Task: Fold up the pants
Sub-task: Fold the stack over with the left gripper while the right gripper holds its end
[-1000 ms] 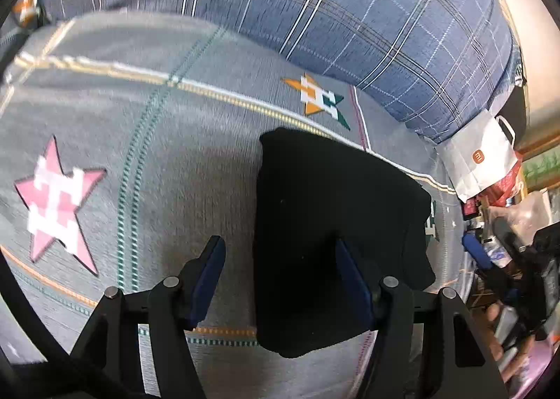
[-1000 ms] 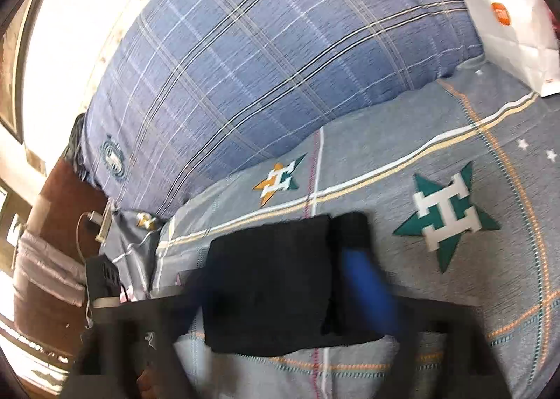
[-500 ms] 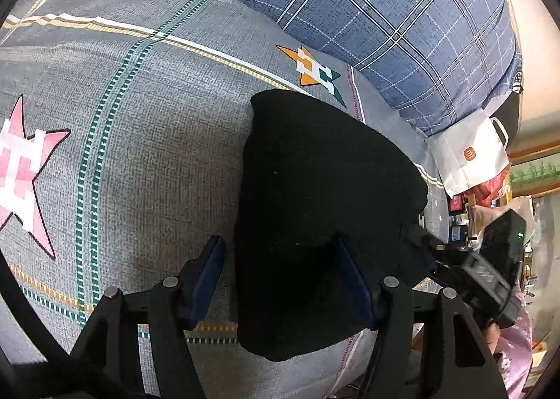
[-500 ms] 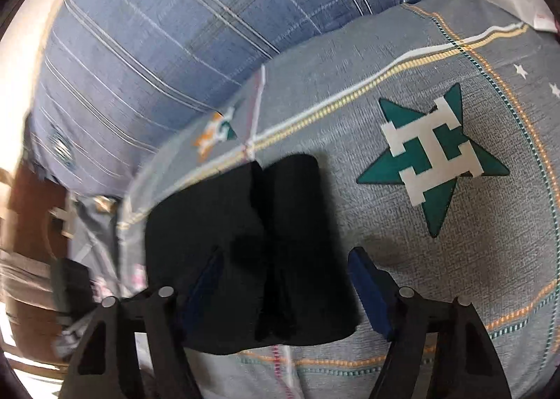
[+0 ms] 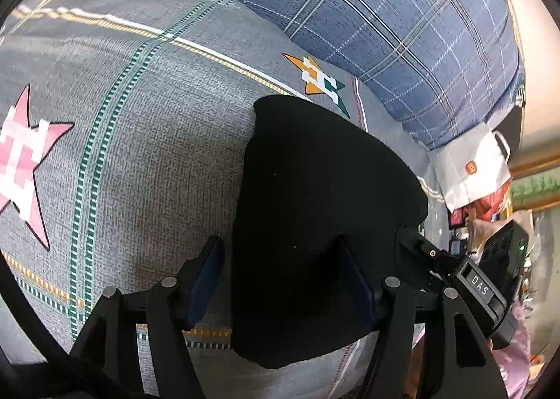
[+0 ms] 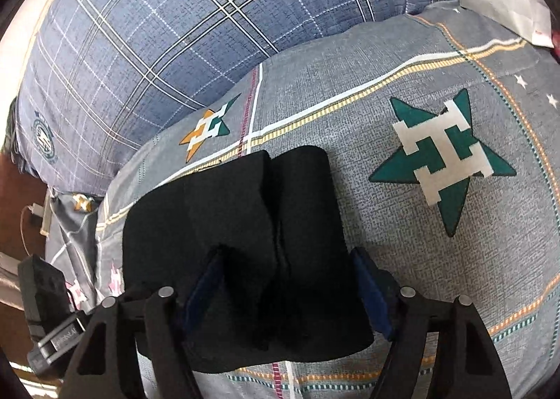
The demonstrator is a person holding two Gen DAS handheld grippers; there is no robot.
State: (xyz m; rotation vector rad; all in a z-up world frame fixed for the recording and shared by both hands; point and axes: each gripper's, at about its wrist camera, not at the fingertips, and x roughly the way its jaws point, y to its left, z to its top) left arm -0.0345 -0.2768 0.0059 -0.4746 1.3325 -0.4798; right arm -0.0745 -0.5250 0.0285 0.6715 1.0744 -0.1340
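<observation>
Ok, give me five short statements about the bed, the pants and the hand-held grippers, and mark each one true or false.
1. The black pants lie folded into a compact bundle on the grey star-print bedspread. True.
2. The star nearest the bundle in the right wrist view is pink. False: the big one beside it is green and white.
3. A blue plaid quilt lies beyond the bedspread. True.
4. The left hand-held gripper is clamped shut. False: its jaws stand apart, one blue pad over the bedspread, one over the pants.
5. The white paper bag sits on top of the pants. False: it stands apart, by the bed's edge.
</observation>
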